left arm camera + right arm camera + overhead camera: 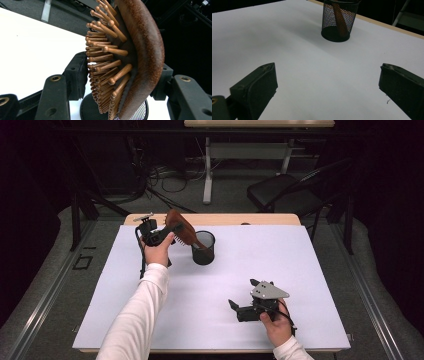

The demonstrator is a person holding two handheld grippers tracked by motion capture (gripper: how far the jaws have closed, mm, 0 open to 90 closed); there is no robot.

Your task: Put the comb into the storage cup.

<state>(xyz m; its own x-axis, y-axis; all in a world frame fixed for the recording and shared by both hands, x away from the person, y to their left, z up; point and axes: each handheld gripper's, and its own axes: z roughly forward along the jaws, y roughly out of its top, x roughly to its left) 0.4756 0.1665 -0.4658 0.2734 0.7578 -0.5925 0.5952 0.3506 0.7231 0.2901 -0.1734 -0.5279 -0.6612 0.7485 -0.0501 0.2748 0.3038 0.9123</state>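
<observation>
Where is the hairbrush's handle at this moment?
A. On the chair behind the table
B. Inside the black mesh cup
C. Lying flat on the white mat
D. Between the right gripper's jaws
B: the hairbrush leans with its handle down inside the mesh cup, its head between the jaws of the left gripper; the right gripper view shows the handle through the mesh.

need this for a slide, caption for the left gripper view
Wooden hairbrush head between the left gripper pads, bristles toward the white table, black mesh cup just below.
</observation>
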